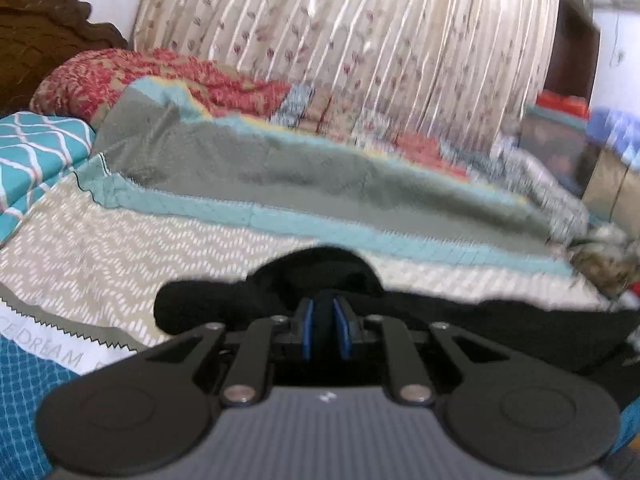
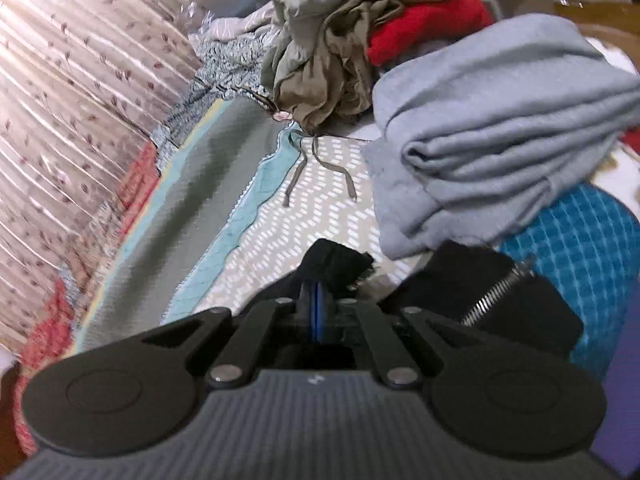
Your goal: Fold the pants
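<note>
The black pants [image 1: 500, 328] are clamped at their edge by both the left hand-held gripper [image 1: 323, 320] and right hand-held gripper [image 2: 316, 300], above the bed [image 2: 320, 208], whose patterned cover lies bare beside the grey folded garment [image 2: 500, 120].

Pants [image 2: 500, 300] on bed [image 2: 320, 208]; clothes pile [image 2: 340, 60] behind, curtain [image 2: 80, 80] left.

The left wrist camera sits low and close over the bedspread [image 1: 140, 240], looking along its gripper [image 1: 323, 320] toward the pleated curtain [image 1: 360, 40] straight behind the bed. The right wrist camera is equally close above the bedspread [image 2: 320, 208], facing along it with the curtain [image 2: 72, 100] at its left. Both share bedspread and curtain.
</note>
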A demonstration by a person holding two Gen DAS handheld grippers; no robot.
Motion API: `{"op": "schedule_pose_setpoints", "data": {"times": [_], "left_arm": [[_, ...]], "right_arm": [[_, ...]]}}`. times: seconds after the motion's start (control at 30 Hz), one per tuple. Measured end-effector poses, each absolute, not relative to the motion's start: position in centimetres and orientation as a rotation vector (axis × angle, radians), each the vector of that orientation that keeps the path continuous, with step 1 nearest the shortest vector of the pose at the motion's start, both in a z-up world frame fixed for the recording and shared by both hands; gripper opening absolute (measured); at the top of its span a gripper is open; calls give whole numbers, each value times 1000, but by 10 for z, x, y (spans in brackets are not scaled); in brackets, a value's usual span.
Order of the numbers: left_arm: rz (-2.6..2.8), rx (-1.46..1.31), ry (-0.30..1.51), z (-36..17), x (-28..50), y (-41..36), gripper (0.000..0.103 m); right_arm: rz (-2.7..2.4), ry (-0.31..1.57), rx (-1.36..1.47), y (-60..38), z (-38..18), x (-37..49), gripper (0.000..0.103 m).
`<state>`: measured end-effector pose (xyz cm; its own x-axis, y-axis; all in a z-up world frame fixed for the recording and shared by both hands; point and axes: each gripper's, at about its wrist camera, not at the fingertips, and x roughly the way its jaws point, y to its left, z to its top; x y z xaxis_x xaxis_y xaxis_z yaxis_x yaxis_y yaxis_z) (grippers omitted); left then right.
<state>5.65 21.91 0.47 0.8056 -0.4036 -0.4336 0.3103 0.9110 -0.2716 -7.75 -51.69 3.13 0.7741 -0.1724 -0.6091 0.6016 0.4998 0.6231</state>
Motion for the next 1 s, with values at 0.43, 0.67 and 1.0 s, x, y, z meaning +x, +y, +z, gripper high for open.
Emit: {"op": "schedule_pose_setpoints", "data": {"times": [0.43,0.67,1.0], "left_arm": [[-381,-245,620,-27,3,221,13],[-354,-356,668,-34,8,234,20],[-332,-541,713,-35,22,239,57]], "right_arm": [[-530,497,932,-526,0,-148,4],[-499,457,1108,-534,-32,-172,13],[-514,400,1106,-534,-29,-178,46]]}}
